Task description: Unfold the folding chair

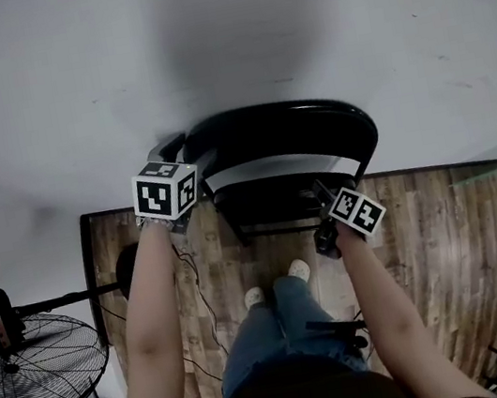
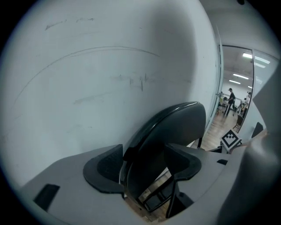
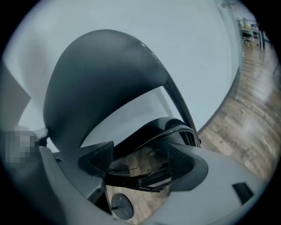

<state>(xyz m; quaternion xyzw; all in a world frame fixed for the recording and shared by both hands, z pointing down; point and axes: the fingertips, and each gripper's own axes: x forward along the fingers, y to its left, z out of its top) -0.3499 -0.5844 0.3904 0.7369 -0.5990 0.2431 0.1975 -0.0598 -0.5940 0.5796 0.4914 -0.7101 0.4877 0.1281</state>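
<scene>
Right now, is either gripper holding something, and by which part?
The left gripper is clamped on the folding chair's backrest, at its upper left corner. The right gripper straddles an edge of the seat; whether it grips cannot be told.

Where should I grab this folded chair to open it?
Probably pinch the backrest at its thin top corner, coming from above; its curved shell fits between jaws. Take the seat by its side rim, since it lies folded up.

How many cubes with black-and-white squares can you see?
2. One cube is on the left gripper, at the folding chair's top left edge; the other cube is on the right gripper, lower, by the chair's right side. None looks hidden.
</scene>
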